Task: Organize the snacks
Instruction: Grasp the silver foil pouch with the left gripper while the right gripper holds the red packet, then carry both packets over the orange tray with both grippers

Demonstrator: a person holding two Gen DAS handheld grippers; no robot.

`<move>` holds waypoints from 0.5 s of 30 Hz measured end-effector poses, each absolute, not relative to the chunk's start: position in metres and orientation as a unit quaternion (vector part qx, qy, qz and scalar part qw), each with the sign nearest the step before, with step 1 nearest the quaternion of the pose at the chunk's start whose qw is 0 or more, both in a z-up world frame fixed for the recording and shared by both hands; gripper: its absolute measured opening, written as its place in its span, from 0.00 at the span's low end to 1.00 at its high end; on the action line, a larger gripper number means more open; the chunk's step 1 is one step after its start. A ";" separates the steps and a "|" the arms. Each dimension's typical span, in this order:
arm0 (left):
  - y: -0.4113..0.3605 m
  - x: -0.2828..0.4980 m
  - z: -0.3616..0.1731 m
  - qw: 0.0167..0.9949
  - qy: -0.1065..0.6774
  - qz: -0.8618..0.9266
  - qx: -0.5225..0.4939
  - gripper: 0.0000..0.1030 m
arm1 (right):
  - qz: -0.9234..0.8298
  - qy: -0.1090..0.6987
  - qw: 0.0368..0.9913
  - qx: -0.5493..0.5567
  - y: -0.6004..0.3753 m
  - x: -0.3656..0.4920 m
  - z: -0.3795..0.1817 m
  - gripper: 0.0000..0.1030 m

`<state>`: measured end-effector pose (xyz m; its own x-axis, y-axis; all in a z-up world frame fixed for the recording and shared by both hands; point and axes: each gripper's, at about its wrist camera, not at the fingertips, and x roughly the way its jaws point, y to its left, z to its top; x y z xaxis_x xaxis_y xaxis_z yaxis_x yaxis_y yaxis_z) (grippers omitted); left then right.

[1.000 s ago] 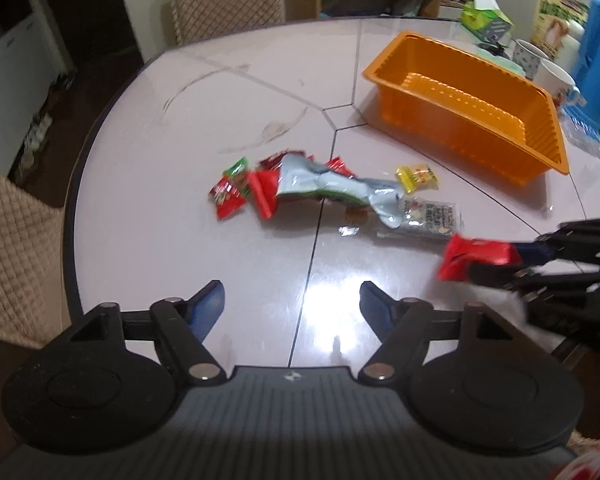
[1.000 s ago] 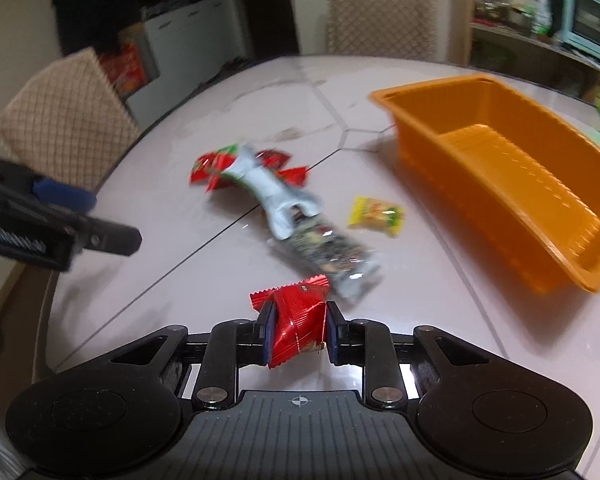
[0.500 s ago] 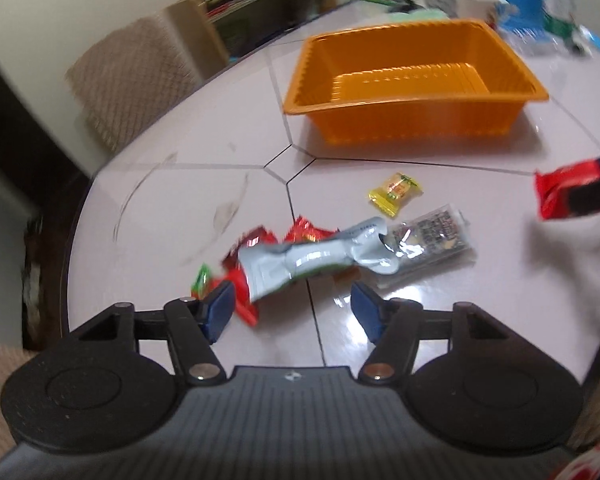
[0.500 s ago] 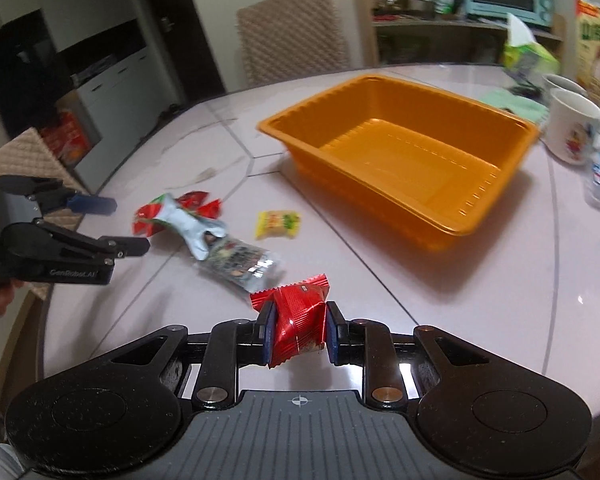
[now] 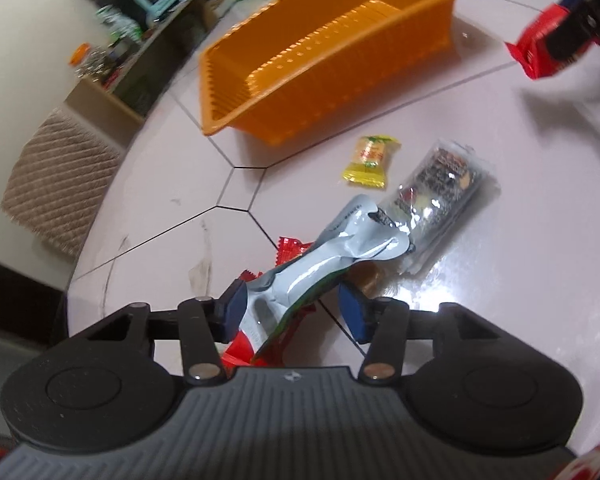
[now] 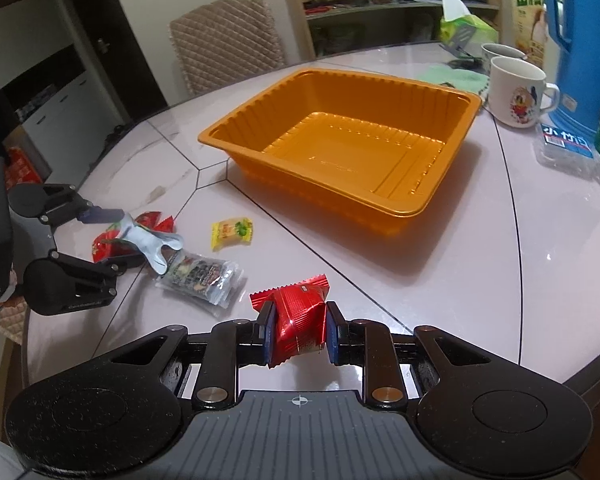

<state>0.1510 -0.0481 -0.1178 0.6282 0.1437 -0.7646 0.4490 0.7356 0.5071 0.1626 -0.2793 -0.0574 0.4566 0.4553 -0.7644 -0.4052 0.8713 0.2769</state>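
Change since the earlier frame: left gripper [image 5: 292, 306] has dropped onto the pile, jaws just closing around the silver pouch [image 5: 324, 254], not yet pinching. Pouch lies on the table [image 5: 500, 280], long axis towards the orange tray [image 6: 440, 152]. Right gripper [image 6: 298, 332] clamps a red candy [image 6: 298, 316].

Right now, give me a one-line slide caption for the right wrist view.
Right gripper holds a red snack short of the empty orange tray; left gripper straddles the grey pouch.
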 end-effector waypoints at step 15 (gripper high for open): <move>-0.024 0.165 -0.097 0.857 0.411 -0.122 0.286 0.11 | 0.230 0.463 0.856 0.027 -0.269 0.169 -0.055 0.25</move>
